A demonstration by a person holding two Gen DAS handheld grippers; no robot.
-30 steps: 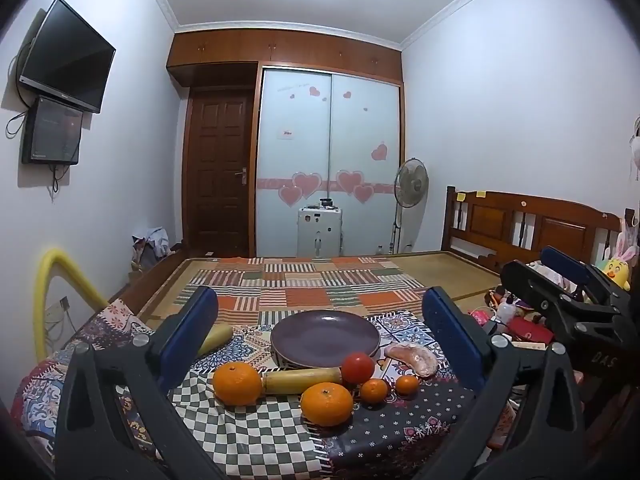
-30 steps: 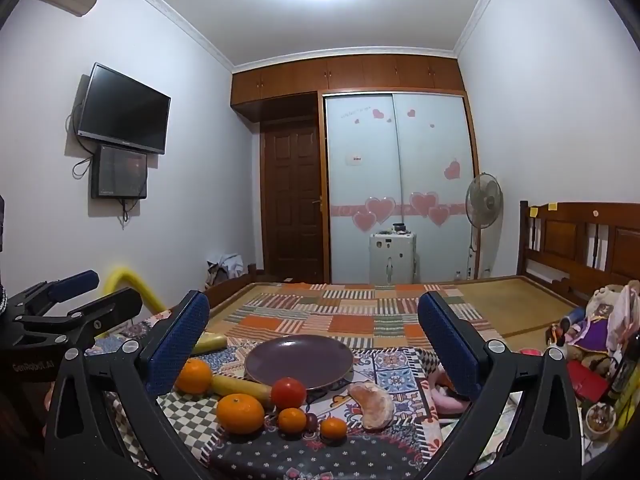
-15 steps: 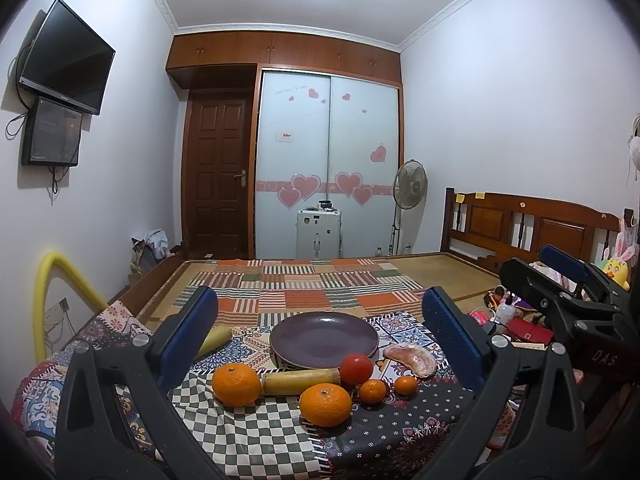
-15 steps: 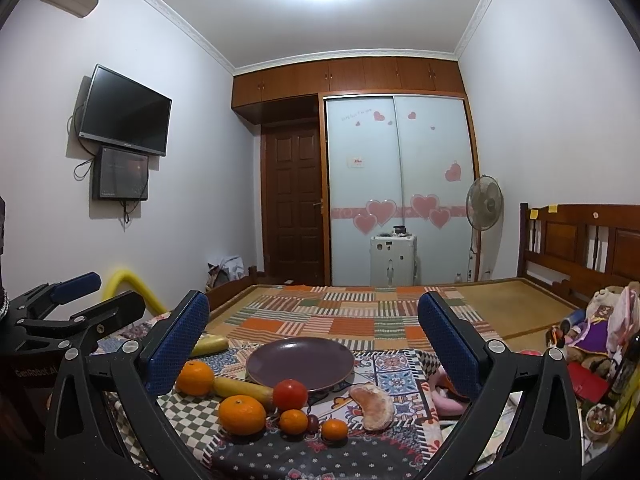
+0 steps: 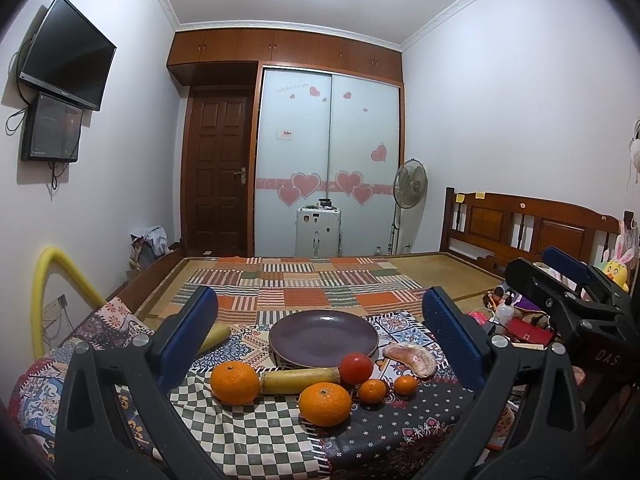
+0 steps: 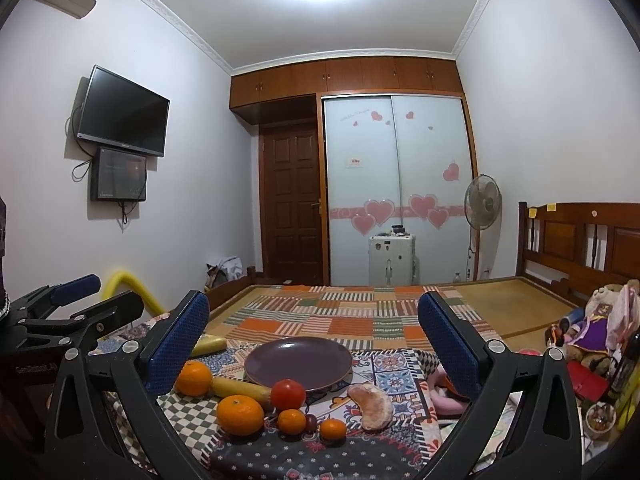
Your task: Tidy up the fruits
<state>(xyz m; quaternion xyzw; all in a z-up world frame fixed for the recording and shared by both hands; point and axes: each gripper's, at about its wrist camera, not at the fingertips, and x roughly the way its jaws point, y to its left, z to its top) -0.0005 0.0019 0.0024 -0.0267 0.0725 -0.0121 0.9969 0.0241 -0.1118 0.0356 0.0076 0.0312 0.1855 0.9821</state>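
An empty purple plate (image 5: 323,337) (image 6: 298,362) sits on a patterned cloth. In front of it lie two large oranges (image 5: 325,404) (image 5: 235,383), a yellow banana-like fruit (image 5: 300,380), a red tomato (image 5: 357,368), two small oranges (image 5: 372,391) (image 5: 405,384) and a peeled pomelo piece (image 5: 412,359). Another yellow fruit (image 5: 216,335) lies at the left. My left gripper (image 5: 320,316) is open and empty, held back from the fruits. My right gripper (image 6: 314,316) is open and empty too; it also shows in the left wrist view (image 5: 568,284).
A bed with a patchwork mat (image 5: 316,284) lies behind the table, with a wooden headboard (image 5: 532,228) at the right. Toys and bottles (image 6: 596,328) crowd the right side. A yellow foam tube (image 5: 52,280) stands at the left.
Both cameras have tilted slightly; the fruits and plate sit a little lower in view. Nothing was taken hold of or moved.
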